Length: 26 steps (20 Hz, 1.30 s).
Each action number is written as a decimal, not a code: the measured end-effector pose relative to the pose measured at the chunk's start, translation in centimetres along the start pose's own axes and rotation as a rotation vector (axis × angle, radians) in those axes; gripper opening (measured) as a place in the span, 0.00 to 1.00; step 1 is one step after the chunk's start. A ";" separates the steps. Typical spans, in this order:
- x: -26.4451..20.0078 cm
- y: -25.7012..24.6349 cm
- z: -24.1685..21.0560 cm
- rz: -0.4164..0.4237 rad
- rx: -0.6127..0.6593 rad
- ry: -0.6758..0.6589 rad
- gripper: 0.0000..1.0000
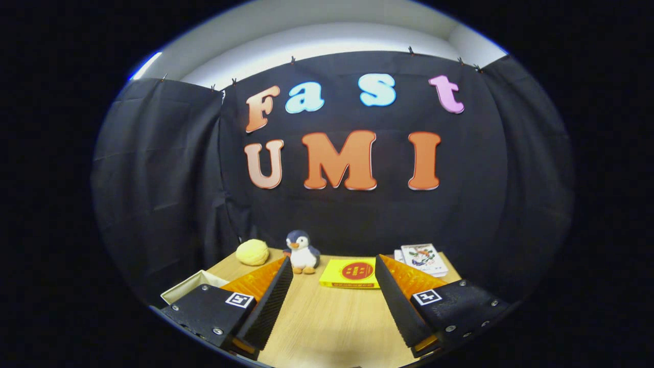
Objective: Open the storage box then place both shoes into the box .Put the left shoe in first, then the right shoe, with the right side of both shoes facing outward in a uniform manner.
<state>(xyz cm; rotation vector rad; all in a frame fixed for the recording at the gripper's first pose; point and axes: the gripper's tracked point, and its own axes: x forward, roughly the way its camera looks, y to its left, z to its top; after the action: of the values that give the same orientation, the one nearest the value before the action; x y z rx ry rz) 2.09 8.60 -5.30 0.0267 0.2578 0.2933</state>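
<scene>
My gripper (333, 266) stands open above a wooden table (327, 317), its two fingers spread wide with nothing between them. Behind the left finger, the pale corner of a box (190, 287) shows at the table's left side; I cannot tell whether it is the storage box or whether it is open.
Beyond the fingertips stand a penguin plush toy (302, 252) and a yellow fuzzy ball (252, 252) near the table's far edge. A flat yellow packet (351, 273) lies between the fingertips farther off. Printed booklets (422, 258) rest at the far right.
</scene>
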 end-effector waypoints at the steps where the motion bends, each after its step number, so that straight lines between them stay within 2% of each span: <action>1: -0.3 -0.7 0.8 -0.013 -0.021 -0.032 0.97; 6: -1.5 -2.3 4.8 -0.046 -0.080 -0.168 0.97; 11: -3.3 -1.6 6.5 -0.051 -0.052 -0.205 0.98; 26: -3.4 -0.5 8.7 -0.051 -0.041 -0.273 0.99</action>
<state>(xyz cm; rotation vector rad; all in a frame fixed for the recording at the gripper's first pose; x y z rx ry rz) 1.27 7.24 3.93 0.0198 -0.0183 0.2409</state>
